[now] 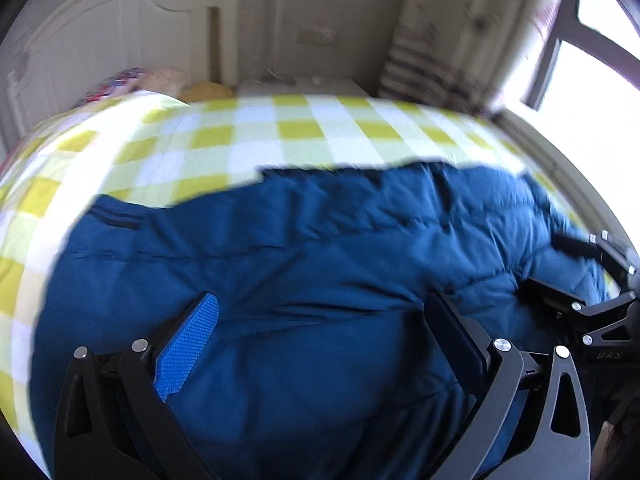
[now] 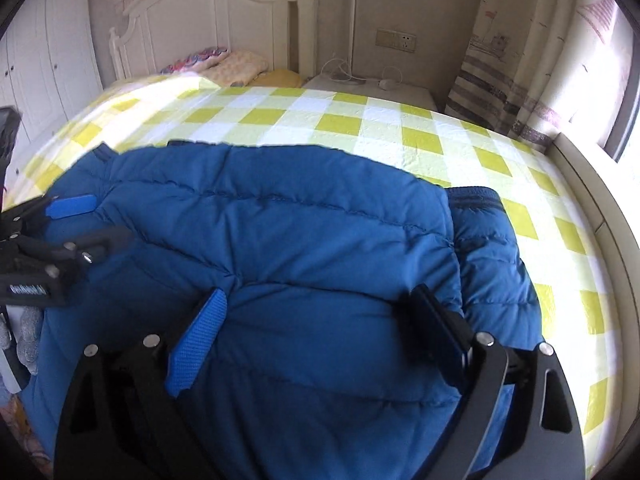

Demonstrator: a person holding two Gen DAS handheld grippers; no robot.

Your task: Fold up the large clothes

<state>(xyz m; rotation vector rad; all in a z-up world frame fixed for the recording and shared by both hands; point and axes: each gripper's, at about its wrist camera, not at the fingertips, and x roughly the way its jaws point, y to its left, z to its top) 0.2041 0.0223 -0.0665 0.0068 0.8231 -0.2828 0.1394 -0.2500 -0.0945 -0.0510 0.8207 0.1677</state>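
A large blue puffer jacket (image 1: pixel 320 280) lies on a bed with a yellow-and-white checked sheet (image 1: pixel 256 136). It also fills the near part of the right wrist view (image 2: pixel 304 240), folded over itself, with a ribbed cuff or hem (image 2: pixel 476 200) sticking out at the right. My left gripper (image 1: pixel 320 308) is open, its fingers spread wide just above the jacket. My right gripper (image 2: pixel 320 304) is open too, over the jacket's near part. Each gripper shows in the other's view: the right one (image 1: pixel 560 264) at the right edge, the left one (image 2: pixel 96 220) at the left edge.
A white headboard (image 2: pixel 200 12) and pillows (image 2: pixel 236 66) are at the far end of the bed. A white nightstand (image 2: pixel 372 88) with cables stands beside it. A curtain (image 2: pixel 500 60) and a window (image 2: pixel 624 92) are at the right. White wardrobes (image 2: pixel 48 64) stand at the left.
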